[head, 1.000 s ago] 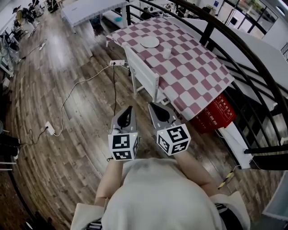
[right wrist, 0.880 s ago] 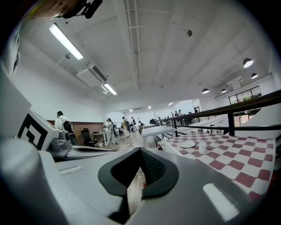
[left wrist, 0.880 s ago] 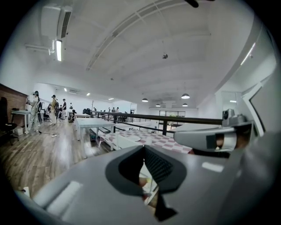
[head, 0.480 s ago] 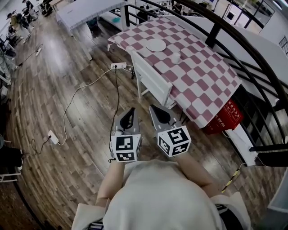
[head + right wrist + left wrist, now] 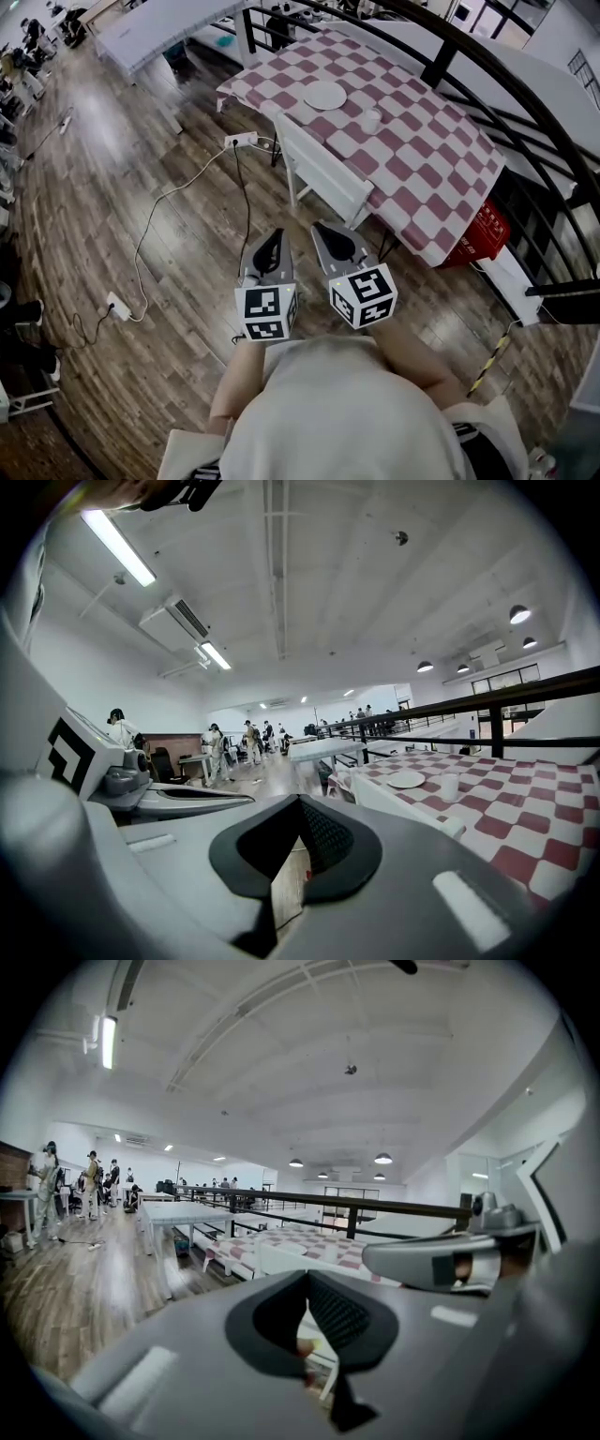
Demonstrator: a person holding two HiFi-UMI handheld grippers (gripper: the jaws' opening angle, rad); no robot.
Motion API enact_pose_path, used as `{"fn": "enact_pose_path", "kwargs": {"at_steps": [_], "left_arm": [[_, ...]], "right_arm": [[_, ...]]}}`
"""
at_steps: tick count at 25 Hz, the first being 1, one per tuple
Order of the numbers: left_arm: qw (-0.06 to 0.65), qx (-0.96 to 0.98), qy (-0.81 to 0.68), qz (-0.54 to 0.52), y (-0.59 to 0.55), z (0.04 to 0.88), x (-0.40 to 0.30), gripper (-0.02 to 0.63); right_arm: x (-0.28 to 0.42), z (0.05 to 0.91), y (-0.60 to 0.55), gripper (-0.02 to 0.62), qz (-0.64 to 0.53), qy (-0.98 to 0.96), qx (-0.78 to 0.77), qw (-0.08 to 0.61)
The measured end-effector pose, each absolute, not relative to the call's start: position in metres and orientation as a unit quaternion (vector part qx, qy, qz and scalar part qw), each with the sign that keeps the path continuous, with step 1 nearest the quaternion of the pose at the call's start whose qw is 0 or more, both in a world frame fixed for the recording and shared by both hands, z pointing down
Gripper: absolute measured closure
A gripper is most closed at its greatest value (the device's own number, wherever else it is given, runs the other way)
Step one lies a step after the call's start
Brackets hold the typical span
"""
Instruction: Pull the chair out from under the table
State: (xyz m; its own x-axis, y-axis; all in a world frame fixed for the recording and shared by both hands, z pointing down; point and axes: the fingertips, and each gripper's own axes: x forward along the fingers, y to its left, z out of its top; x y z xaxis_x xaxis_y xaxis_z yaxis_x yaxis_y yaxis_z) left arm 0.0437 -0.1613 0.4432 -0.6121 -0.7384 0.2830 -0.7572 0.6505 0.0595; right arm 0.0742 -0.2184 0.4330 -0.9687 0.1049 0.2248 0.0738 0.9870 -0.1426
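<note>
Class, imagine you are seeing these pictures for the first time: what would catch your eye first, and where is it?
The red-and-white checked table fills the upper right of the head view, with a white plate and cup on it. A white chair is tucked in at its near side. Below, the left gripper and right gripper point towards the chair side by side, jaws shut and empty.

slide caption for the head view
Left gripper and right gripper, both shut, side by side short of the white chair at the checked table.
</note>
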Motion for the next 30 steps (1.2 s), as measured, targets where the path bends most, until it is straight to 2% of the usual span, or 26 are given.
{"fn": "enact_pose_path", "kwargs": {"at_steps": [17, 30], "left_arm": [[0.151, 0.497, -0.854, 0.043, -0.089, 0.429, -0.047, 0.595], [0.164, 0.559, -0.810, 0.070, -0.051, 0.444, -0.070, 0.595]], "right_arm": [[-0.010, 0.425, -0.138, 0.597, 0.081, -0.989, 0.039, 0.121], [-0.019, 0.427, -0.097, 0.597, 0.087, -0.982, 0.118, 0.120]]}}
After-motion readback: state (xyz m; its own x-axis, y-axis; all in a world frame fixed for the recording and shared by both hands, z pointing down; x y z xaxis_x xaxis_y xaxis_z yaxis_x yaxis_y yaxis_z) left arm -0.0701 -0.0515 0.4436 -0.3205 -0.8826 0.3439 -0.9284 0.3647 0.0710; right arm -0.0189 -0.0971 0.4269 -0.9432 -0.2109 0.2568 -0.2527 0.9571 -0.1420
